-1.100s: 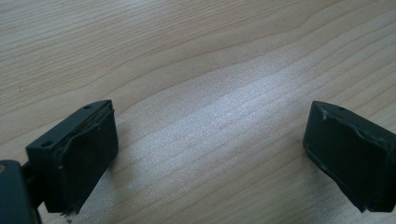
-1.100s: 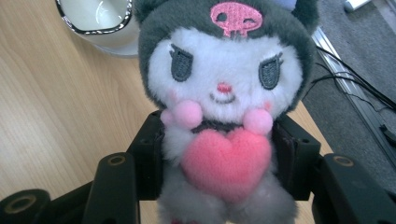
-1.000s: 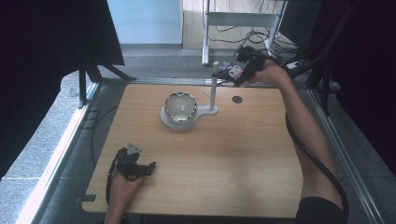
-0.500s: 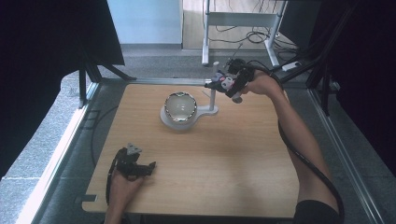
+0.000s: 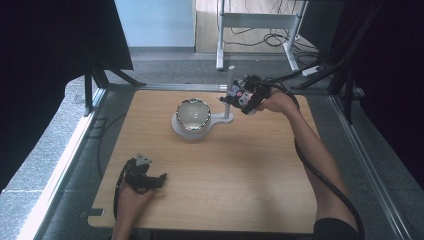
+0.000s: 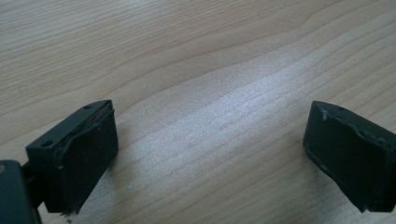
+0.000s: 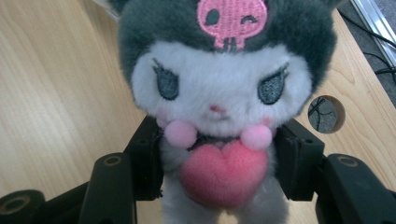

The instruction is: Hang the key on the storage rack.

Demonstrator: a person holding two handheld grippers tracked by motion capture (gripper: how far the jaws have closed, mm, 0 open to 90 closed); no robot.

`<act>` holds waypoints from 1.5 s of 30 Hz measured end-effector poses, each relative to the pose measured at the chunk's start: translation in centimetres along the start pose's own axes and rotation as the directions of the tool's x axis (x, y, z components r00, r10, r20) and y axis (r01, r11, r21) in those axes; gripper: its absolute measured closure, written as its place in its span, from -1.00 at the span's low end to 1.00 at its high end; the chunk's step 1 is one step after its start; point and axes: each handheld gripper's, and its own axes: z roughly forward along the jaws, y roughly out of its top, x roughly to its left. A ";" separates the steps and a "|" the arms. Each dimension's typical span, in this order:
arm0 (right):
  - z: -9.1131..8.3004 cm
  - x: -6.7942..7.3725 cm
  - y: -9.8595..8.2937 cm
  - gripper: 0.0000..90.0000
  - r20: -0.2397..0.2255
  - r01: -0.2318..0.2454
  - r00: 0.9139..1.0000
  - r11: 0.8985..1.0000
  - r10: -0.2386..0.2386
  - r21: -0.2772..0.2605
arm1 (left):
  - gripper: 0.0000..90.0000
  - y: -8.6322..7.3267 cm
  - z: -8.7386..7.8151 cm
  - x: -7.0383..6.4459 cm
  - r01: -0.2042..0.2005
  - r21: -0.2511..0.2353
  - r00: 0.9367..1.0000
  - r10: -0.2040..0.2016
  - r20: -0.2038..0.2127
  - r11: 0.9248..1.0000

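Right gripper: jaws clamped on plush toy, its body between them. Since 1 s ago it has moved from bench's far edge toward bowl, so probably carrying toy there. Left gripper: jaws apart, resting on bench, unmoved.

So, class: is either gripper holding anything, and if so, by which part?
The right gripper holds a plush toy, clamped on both sides of its body just below the head. The left gripper is open, with nothing held.

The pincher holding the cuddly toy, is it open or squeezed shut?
Shut. In the right gripper view the right gripper has its two black jaws pressed against both sides of the plush toy, below its head.
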 end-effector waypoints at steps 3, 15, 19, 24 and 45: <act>0.5 -0.1 -0.3 -0.08 0.016 -0.014 1.000 1.000 0.014 -0.001 | -0.93 0.0 0.0 0.0 0.000 0.000 1.000 0.000 0.000 1.000; 3.4 -0.8 -1.3 -0.11 0.039 -0.053 0.998 0.999 0.053 -0.009 | -0.93 0.0 0.0 0.0 0.003 0.001 1.000 -0.003 0.001 1.000; 4.1 -0.7 -1.4 -0.23 0.037 -0.040 0.999 0.999 0.041 -0.026 | -0.93 0.0 0.0 0.0 0.001 0.002 1.000 -0.001 0.000 1.000; 4.2 -0.3 -1.4 -0.37 0.046 -0.028 0.998 0.999 0.030 -0.042 | -0.93 0.0 0.0 0.0 0.001 0.003 1.000 -0.001 0.000 1.000; 3.0 1.9 -2.8 -0.75 0.061 0.012 0.998 0.999 -0.009 -0.041 | -0.93 0.0 0.0 0.0 0.002 0.002 1.000 -0.002 0.000 1.000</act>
